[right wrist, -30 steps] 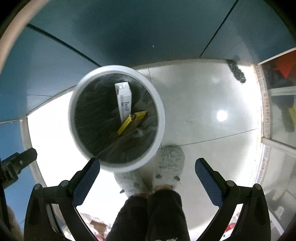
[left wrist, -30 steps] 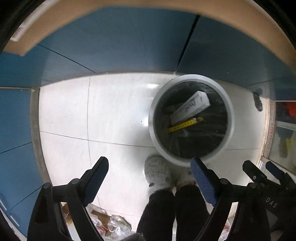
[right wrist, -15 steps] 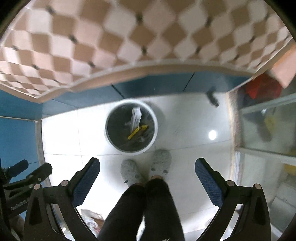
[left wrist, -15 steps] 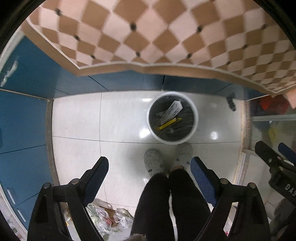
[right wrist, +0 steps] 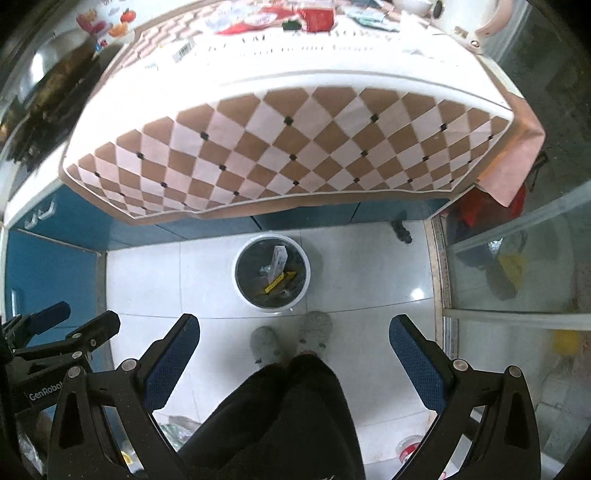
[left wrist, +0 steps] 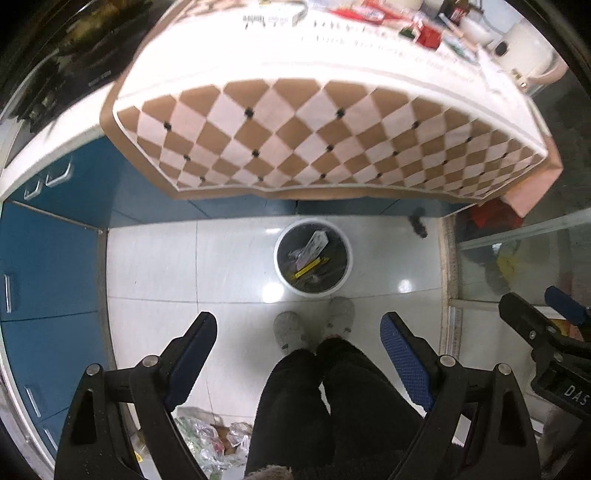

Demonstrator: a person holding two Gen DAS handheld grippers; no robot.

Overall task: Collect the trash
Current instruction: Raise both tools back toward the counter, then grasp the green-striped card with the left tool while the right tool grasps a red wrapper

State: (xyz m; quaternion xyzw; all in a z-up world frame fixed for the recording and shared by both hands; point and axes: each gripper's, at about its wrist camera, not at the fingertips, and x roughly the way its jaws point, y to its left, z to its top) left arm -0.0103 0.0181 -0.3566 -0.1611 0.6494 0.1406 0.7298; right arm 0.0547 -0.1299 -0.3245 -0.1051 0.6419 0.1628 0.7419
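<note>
A white trash bin (left wrist: 282,275) with a black liner stands on the floor below the table; it also shows in the right wrist view (right wrist: 242,291). Inside lie a white box (left wrist: 314,245) and a yellow strip (left wrist: 308,267). My left gripper (left wrist: 298,332) is open and empty, high above the floor. My right gripper (right wrist: 294,334) is open and empty too, at a similar height. Packets and wrappers (right wrist: 280,14) lie on the table top, blurred. Each gripper shows at the edge of the other's view.
A table with a brown and white checkered cloth (left wrist: 314,140) hangs over blue cabinets (left wrist: 48,266). The person's legs and grey slippers (left wrist: 291,332) stand before the bin. A crumpled plastic bag (left wrist: 210,443) lies on the floor at lower left. A glass door (right wrist: 517,240) is at right.
Both grippers have risen far above the bin, which now looks small. The table top with its clutter has come into view. Both jaws stay open.
</note>
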